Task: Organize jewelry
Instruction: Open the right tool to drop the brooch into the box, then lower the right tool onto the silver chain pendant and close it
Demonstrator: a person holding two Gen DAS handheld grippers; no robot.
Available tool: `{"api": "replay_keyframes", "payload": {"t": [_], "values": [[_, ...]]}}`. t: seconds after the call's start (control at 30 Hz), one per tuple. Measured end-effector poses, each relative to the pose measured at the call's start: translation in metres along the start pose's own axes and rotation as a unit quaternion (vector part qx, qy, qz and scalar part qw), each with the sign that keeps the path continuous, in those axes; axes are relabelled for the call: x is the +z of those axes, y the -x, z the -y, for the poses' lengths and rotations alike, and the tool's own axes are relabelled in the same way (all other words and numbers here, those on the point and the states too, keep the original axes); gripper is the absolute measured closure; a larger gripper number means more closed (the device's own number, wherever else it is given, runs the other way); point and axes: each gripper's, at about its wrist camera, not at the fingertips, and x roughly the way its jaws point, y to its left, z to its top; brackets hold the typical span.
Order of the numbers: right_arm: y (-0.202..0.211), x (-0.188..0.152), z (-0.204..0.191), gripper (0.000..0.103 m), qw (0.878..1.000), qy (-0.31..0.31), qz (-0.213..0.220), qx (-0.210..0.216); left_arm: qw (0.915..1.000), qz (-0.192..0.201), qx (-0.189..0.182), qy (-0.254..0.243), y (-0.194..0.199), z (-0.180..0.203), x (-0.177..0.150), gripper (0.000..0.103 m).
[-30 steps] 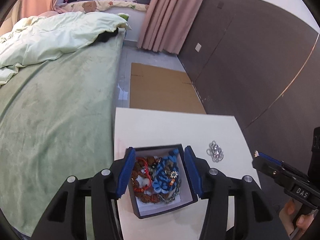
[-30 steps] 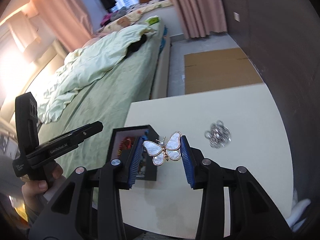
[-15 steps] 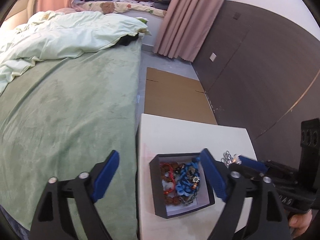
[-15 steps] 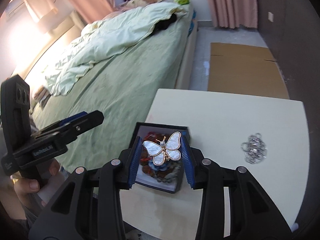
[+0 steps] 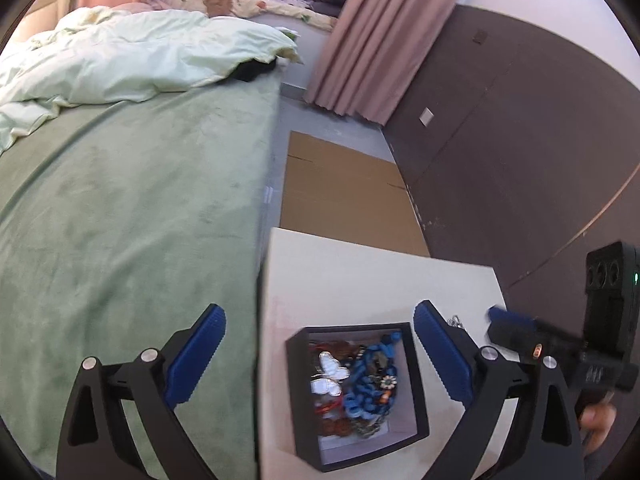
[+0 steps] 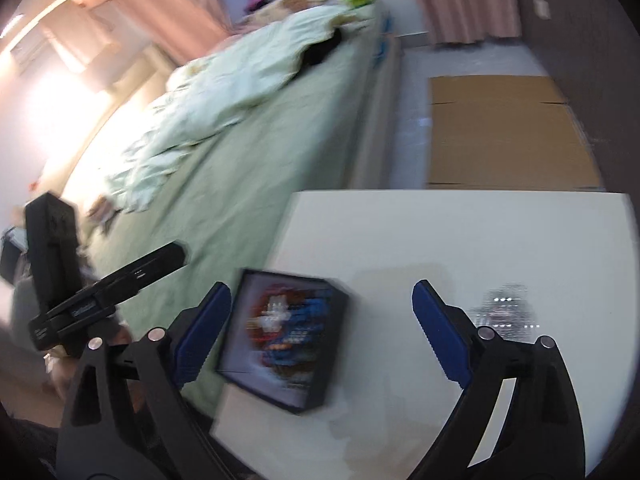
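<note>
Now your left gripper [image 5: 318, 354] has its jaws spreading wide, blue pads far apart, nothing pinched between them. One pad hangs over the green bed cover [image 5: 132, 220], the other stands just beside the right wall of the black jewelry box [image 5: 416, 396], so the box sits partly in that gap, untouched. Your right gripper [image 6: 320, 332] is opening too, jaws flung apart and empty; the picture from that side is smeared with motion blur, yet the gap between the pads reads clearly, with the box's right edge and bare tabletop showing through it.

Inside the box lies the butterfly brooch [image 5: 328, 372], white wings with a gold rim, resting on the pile toward the left side. Right beside it sits the blue bead string [image 5: 370, 384], with red and brown pieces tucked around and under them.

Out on the white table [image 5: 360, 276], the silver chain cluster [image 6: 506, 314] lies loose to the right of the box, well apart from it. Beyond the table edge a cardboard sheet [image 5: 344, 196] lies flat on the floor, pink curtains [image 5: 360, 52] hang at the far end, and a pale rumpled duvet [image 5: 132, 60] covers the head of the bed.
</note>
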Motion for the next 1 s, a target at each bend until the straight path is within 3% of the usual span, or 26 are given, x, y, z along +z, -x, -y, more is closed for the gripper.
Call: {"api": "replay_keyframes", "payload": {"t": [0.17, 0.27, 0.43, 0.6, 0.67, 0.73, 0.77, 0.8, 0.93, 1.0], "values": [[0.013, 0.008, 0.033, 0.011, 0.996, -0.004, 0.004, -0.085, 0.9978, -0.03, -0.035, -0.048, -0.018, 0.034, 0.0, 0.011], [0.019, 0.004, 0.043, 0.012, 0.996, -0.029, 0.006, -0.082, 0.9959, -0.048, -0.059, -0.049, -0.03, 0.052, 0.004, 0.012], [0.038, -0.025, 0.048, 0.012, 0.994, -0.049, 0.01, -0.096, 0.9955, -0.031, -0.065, -0.062, -0.025, 0.078, -0.01, 0.012], [0.077, -0.045, 0.053, 0.012, 0.991, -0.063, 0.059, -0.102, 0.9952, -0.029, -0.065, -0.067, -0.021, 0.09, -0.033, 0.015], [0.082, -0.041, 0.057, 0.012, 0.99, -0.072, 0.054, -0.106, 0.9949, -0.055, -0.041, -0.074, -0.031, 0.096, -0.035, 0.023], [0.088, -0.038, 0.071, 0.012, 0.989, -0.1, 0.065, -0.086, 0.9916, -0.086, -0.077, -0.057, -0.037, 0.098, -0.034, 0.027], [0.089, -0.036, 0.074, 0.012, 0.988, -0.106, 0.064, -0.091, 0.9925, -0.084, -0.063, -0.063, -0.037, 0.103, -0.033, 0.027], [0.091, -0.037, 0.076, 0.015, 0.988, -0.107, 0.063, -0.097, 0.9931, -0.08, -0.05, -0.07, -0.036, 0.107, -0.032, 0.027], [0.088, -0.036, 0.082, 0.028, 0.987, -0.126, 0.048, -0.086, 0.9919, -0.088, -0.058, -0.071, -0.037, 0.124, -0.032, 0.031], [0.084, -0.033, 0.087, 0.029, 0.986, -0.137, 0.04, -0.081, 0.9909, -0.091, -0.054, -0.084, -0.043, 0.136, -0.029, 0.032]]}}
